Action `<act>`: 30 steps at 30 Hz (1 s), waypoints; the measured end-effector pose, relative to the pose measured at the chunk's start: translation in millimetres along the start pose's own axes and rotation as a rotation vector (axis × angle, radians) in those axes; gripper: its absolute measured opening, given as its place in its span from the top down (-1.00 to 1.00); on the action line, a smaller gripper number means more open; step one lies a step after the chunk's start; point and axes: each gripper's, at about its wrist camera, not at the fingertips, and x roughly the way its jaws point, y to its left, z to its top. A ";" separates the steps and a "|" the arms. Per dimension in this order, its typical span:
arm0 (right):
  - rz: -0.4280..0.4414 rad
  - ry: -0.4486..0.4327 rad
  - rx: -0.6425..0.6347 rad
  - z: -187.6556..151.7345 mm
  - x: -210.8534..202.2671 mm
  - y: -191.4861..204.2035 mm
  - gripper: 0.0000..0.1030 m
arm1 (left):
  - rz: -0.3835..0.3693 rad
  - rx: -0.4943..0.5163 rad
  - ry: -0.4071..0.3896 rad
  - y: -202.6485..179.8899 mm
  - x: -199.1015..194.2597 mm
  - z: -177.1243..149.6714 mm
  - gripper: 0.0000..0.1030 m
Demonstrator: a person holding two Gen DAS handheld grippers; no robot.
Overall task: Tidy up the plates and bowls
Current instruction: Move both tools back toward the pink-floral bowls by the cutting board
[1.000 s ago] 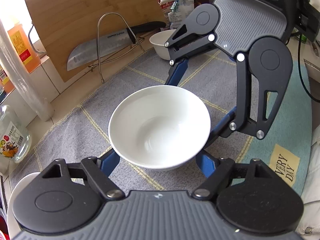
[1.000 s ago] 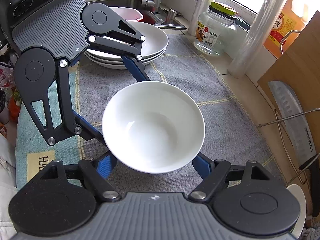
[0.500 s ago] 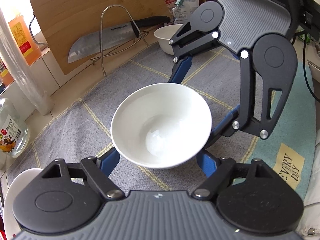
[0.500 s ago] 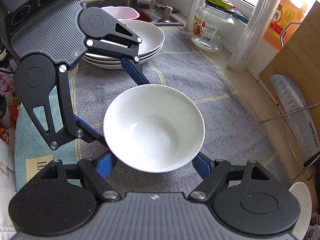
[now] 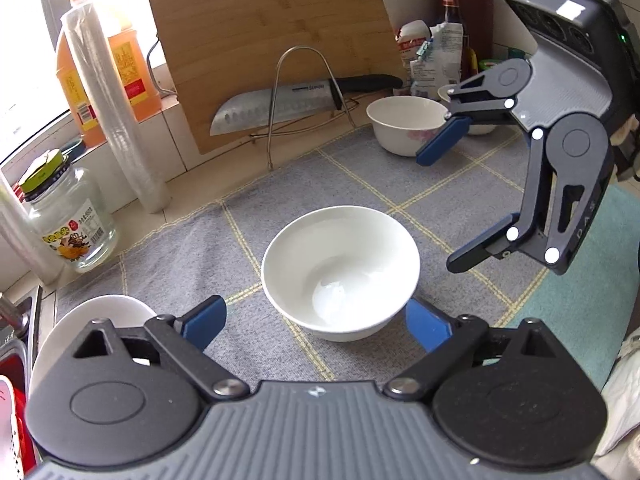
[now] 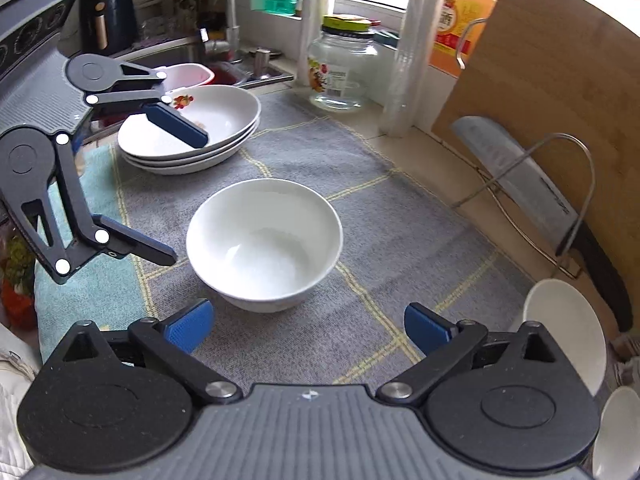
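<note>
A moment ago both of our tongs were clamped on the rim of the plain white ceramic bowl (image 5: 340, 270); now we have let it go, and it sits upright by itself on the grey checked cloth mat (image 5: 280, 184) that covers the tabletop, in the middle of both wrist views. Our left tongs (image 5: 316, 322) are spreading apart, their blue pads standing clear on either side of the bowl's lower edge with nothing pressed between them. Our right tongs (image 6: 306, 328) are opening as well and have drawn back, so the bowl lies ahead of the pads, not between them. In the left view the right tongs show at the right edge of the frame, lifted away from the rim. We judge this bowl as set down, which frees both hands for the next piece. What remains looks plain enough: the stack of wide shallow white plates (image 6: 192, 132) waits at the upper left of the right view, and a small white bowl with a faint floral print (image 5: 406, 124) stands in the upper right of the left view, near the steel knife on its wire rack (image 5: 276, 106).
</note>
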 end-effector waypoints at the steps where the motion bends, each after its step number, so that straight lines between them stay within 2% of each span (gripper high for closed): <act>1: -0.026 -0.001 0.022 -3.6 -3.1 -1.8 -1.00 | 0.007 -0.018 -0.008 -2.3 -2.6 1.6 -0.87; 9: -0.251 -0.013 0.237 -33.7 -19.5 -22.0 -1.00 | 0.050 -0.197 -0.066 -14.5 2.0 27.6 -0.87; 12: -0.322 -0.036 0.292 -43.5 -25.8 -30.2 -1.00 | 0.051 -0.196 -0.087 -21.1 10.6 41.6 -0.87; 17: -0.415 -0.065 0.394 -58.4 -35.6 -44.8 -1.00 | 0.045 -0.111 -0.061 -39.2 29.9 63.5 -0.87; 20: -0.422 -0.075 0.433 -66.9 -40.5 -50.5 -1.00 | 0.019 -0.069 -0.041 -49.4 40.2 73.3 -0.87; 30: -0.450 -0.069 0.440 -90.1 -46.6 -61.5 -1.00 | -0.050 -0.069 0.043 -63.1 71.7 110.3 -0.87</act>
